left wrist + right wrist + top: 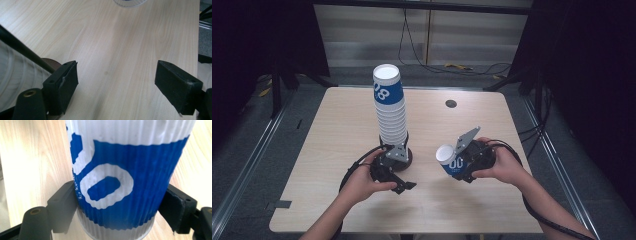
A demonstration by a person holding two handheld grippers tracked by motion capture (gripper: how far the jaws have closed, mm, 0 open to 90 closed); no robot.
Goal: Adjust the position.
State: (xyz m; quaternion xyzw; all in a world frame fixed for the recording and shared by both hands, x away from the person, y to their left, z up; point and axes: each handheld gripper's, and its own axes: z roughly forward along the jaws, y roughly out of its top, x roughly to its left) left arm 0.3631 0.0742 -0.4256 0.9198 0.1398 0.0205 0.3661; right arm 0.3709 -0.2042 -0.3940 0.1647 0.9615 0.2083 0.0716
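Observation:
A tall stack of white ribbed paper cups (390, 107) with blue bands stands on a dark round base (408, 158) at the table's middle. My left gripper (406, 186) lies just in front of that base, open, and in the left gripper view its jaws (116, 87) have bare wood between them. The stack (15, 75) fills that view's left edge. My right gripper (460, 169) is shut on a single white and blue cup (449, 159), held tilted with its mouth up and to the left. Both black pads press the cup's (125, 170) ribbed sides.
The light wooden table (337, 130) has a small dark round cable hole (451, 104) at its back right. Cables trail from both grippers across the front of the table. Dark floor and metal rails surround the table.

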